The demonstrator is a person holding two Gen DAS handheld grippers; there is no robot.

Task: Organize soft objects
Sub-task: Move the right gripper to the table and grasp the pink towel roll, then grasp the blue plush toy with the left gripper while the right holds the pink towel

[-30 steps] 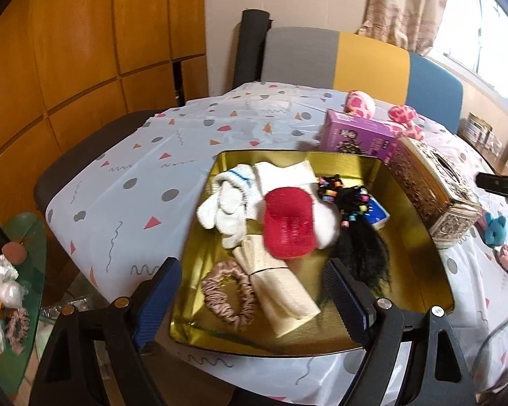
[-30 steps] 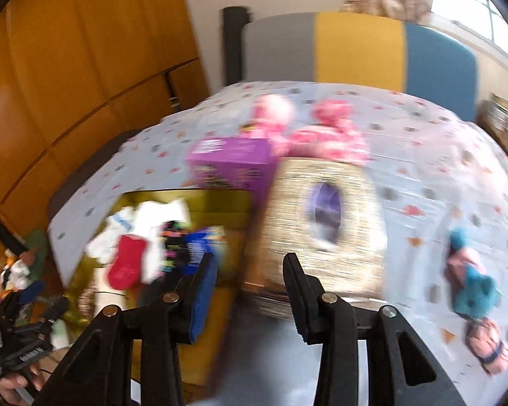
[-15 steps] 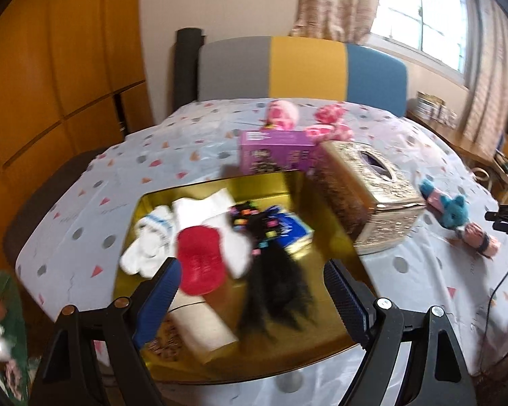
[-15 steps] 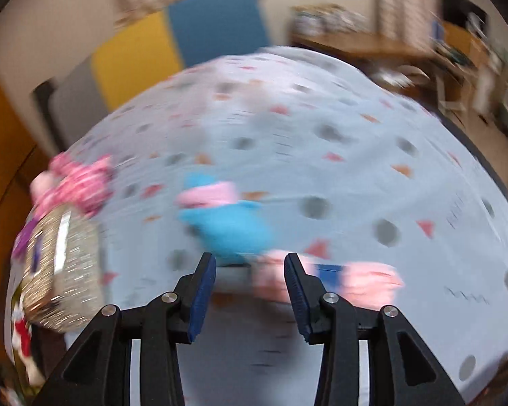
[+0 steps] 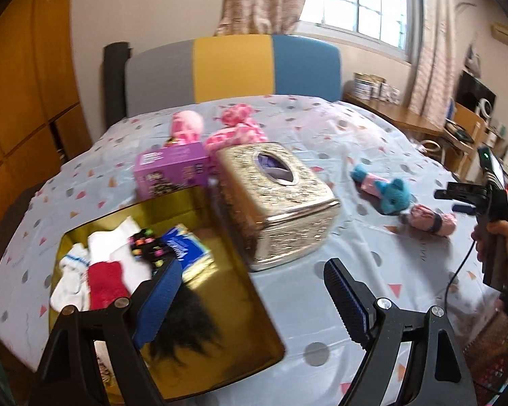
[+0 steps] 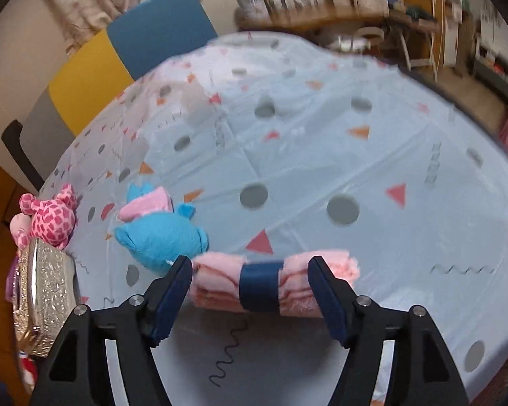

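Pink rolled fleece cloth with navy band (image 6: 274, 284) lies on the spotted tablecloth (image 6: 321, 155) beside the blue plush toy (image 6: 162, 233) | your right gripper (image 6: 250, 291) has swung over from the tissue box and now straddles it, jaws spread, not clamped | left gripper (image 5: 250, 291) hangs released above the gold tray (image 5: 240, 308) | grasp looks next.

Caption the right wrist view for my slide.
Open right claw straddles a pink rolled towel beside a blue plush.

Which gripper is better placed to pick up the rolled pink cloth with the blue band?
Right. The right gripper is open with the pink cloth roll lying between its fingers. The left gripper, also open, hangs near the gold tray, far from the roll.
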